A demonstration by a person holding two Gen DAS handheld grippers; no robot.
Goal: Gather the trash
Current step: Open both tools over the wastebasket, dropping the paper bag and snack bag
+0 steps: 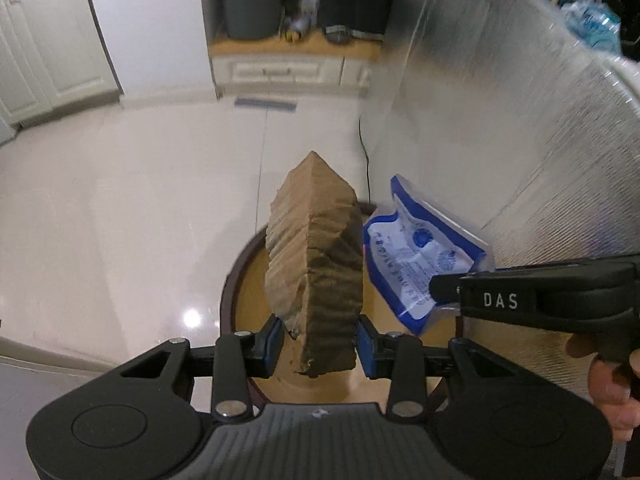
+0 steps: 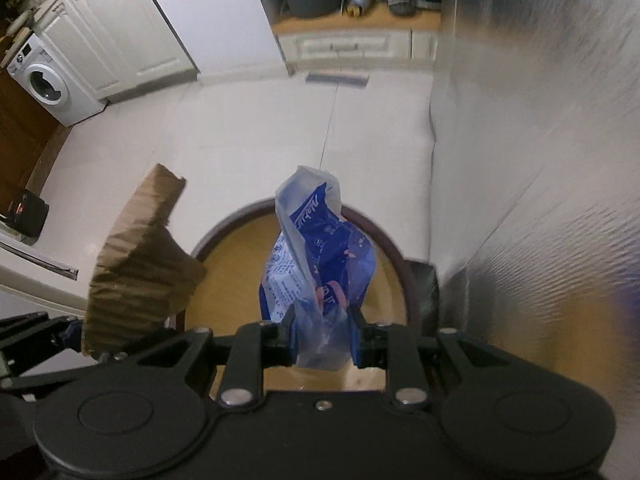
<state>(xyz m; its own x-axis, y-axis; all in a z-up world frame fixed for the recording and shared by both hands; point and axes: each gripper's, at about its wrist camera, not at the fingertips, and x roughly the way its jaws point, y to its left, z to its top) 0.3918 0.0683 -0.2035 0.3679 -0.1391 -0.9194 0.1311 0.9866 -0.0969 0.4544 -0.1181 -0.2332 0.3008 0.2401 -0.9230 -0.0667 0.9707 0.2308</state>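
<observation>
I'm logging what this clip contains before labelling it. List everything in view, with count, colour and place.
cardboard piece: one, brown, corrugated, clamped in the left gripper above the bin
plastic pouch: one, blue and white, printed, clamped in the right gripper above the bin
bin: one, round, dark rim, tan inside, on the floor beside the panel
floor: pale glossy tiles
ribbed panel: one, silvery, upright, right of the bin
grey tub: one, on the wooden shelf at the back
washing machine: one, white, far left
cabinets: white, along the left wall
left gripper: black, blue pads, shut on the cardboard
right gripper: black, blue pads, shut on the pouch
hand: one, on the right gripper's handle
</observation>
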